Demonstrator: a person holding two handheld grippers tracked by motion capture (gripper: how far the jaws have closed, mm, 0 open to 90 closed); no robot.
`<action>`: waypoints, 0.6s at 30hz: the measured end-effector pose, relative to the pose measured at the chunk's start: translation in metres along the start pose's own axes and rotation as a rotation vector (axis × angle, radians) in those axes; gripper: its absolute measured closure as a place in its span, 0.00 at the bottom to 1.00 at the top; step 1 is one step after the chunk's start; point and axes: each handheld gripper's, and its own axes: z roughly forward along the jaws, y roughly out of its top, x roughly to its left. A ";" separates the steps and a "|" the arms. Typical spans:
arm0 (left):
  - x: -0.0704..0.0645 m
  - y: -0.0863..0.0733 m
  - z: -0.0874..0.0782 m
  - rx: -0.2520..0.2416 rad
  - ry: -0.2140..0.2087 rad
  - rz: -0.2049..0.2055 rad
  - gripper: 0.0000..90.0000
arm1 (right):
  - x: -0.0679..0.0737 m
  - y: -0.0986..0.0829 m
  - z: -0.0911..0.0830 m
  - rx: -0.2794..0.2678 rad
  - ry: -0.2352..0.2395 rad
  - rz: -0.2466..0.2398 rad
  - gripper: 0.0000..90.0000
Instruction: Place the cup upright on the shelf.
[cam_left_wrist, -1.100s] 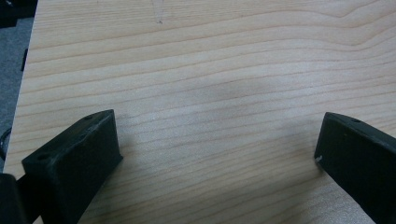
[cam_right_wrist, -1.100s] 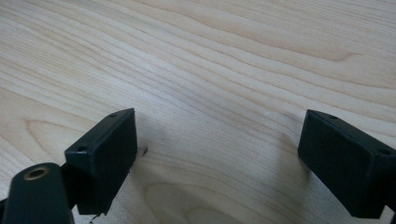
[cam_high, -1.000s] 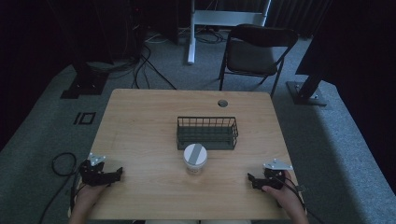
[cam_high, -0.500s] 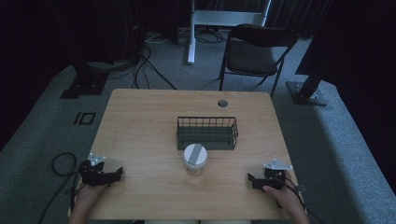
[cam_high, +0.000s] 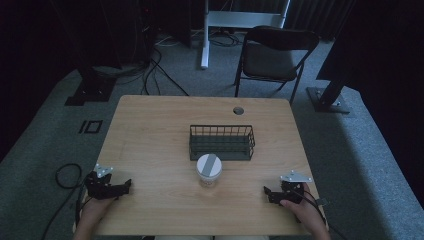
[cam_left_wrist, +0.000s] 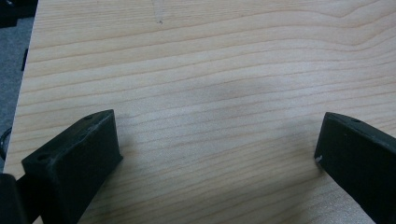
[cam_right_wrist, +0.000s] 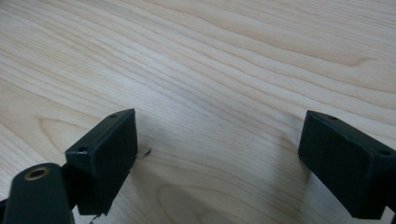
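Wood is all that lies under your two grippers right now, so the job looks like it has not really started. Your left gripper (cam_high: 125, 185) rests on the counter (cam_high: 150, 130), well apart from the cup (cam_high: 209, 170) and off to the cup's left. In the left gripper view its black jaws stand wide apart, with bare wood grain between them and nothing held. Your right gripper (cam_high: 267, 191) rests well apart from the cup too, off to the cup's right. In the right gripper view its jaws are also spread wide and hold nothing. The cup is the thing nearest to both grippers, so it seems to be what you will work with. It stands upright about midway between them, and it has a white lid with a grey strip across the top. Just behind the cup, on its far side, sits the dark wire basket (cam_high: 222, 142). I cannot tell if the cup touches the basket or only stands very close to it. The basket looks empty from above. So nothing is picked up and nothing is put away yet. My guess is that every step is still left: reach for the cup, close on it, lift it, and set it where it belongs, maybe in the basket.
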 end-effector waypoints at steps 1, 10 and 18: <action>0.000 0.000 0.000 0.000 0.000 0.000 0.00 | 0.001 0.000 0.000 0.000 0.002 -0.003 0.13; 0.000 0.000 0.000 0.000 0.000 0.000 0.00 | 0.011 0.009 0.005 -0.024 0.036 -0.018 0.13; 0.000 0.000 0.000 0.000 0.000 0.000 0.00 | 0.022 0.020 0.005 -0.046 0.084 -0.043 0.13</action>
